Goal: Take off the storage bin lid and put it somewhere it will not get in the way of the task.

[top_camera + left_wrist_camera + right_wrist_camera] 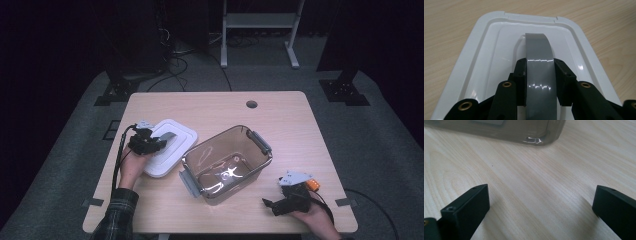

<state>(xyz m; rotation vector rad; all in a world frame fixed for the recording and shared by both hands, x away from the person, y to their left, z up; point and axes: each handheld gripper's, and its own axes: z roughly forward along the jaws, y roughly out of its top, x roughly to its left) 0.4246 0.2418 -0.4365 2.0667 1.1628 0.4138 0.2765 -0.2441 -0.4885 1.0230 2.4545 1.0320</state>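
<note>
A white rectangular lid (172,145) lies flat on the wooden table, left of a clear brownish container (227,162) with grey latches. My left gripper (150,142) sits over the lid's near end. In the left gripper view its jaws are closed on the lid's grey arched handle (539,65), one black pad (520,75) pressed against each side; the white lid (486,50) spreads out beneath. My right gripper (277,202) rests low at the front right of the table with its jaws wide apart over bare wood (536,200), and the container's corner (534,135) is a short way ahead.
The container stands open and looks empty. The table (215,107) has a round cable hole (251,104) at the back. Dark stands, cables and a white frame are on the carpet beyond the table. Bare wood lies between the container and the front edge.
</note>
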